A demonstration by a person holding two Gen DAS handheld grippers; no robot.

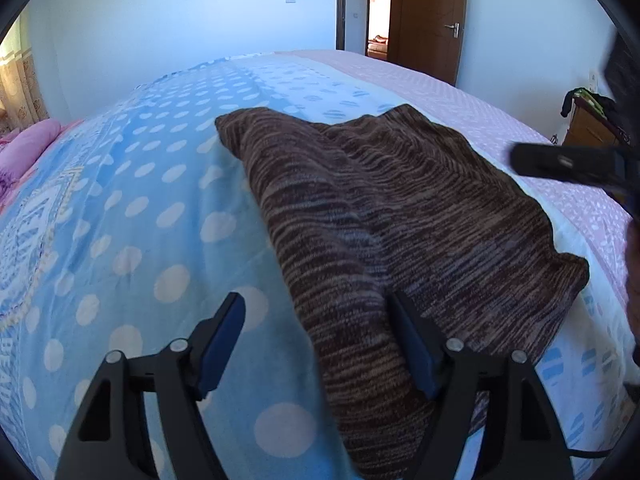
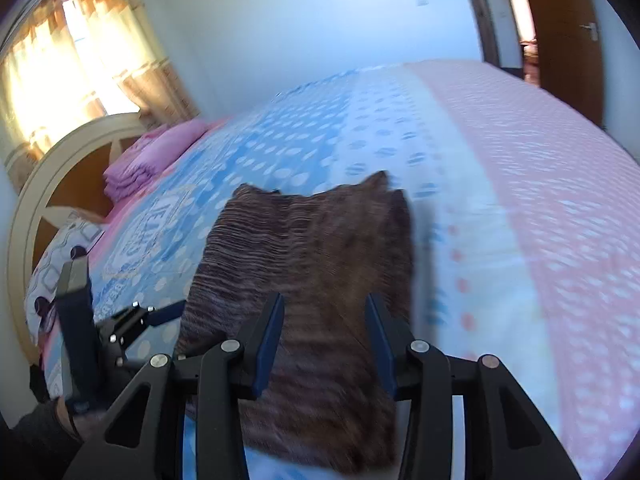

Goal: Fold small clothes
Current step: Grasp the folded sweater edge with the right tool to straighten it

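A brown striped knit garment [image 1: 400, 208] lies folded over on the bed, its far corners pointing toward the door. My left gripper [image 1: 318, 340] hovers open at its near left edge: the right finger is over the knit, the left over the sheet, and the pads press on nothing. In the right wrist view, which is blurred, the same garment [image 2: 312, 248] spreads out ahead. My right gripper [image 2: 324, 320] is open just above its near part, with knit showing between the fingers but not pinched.
The bed carries a blue polka-dot sheet [image 1: 132, 208] with a pink dotted band [image 2: 540, 200] on the right. Folded pink bedding [image 2: 140, 168] sits by the headboard [image 2: 24, 208]. A brown door [image 1: 428, 20] stands behind the bed, and a wooden cabinet [image 1: 588, 128] at the right.
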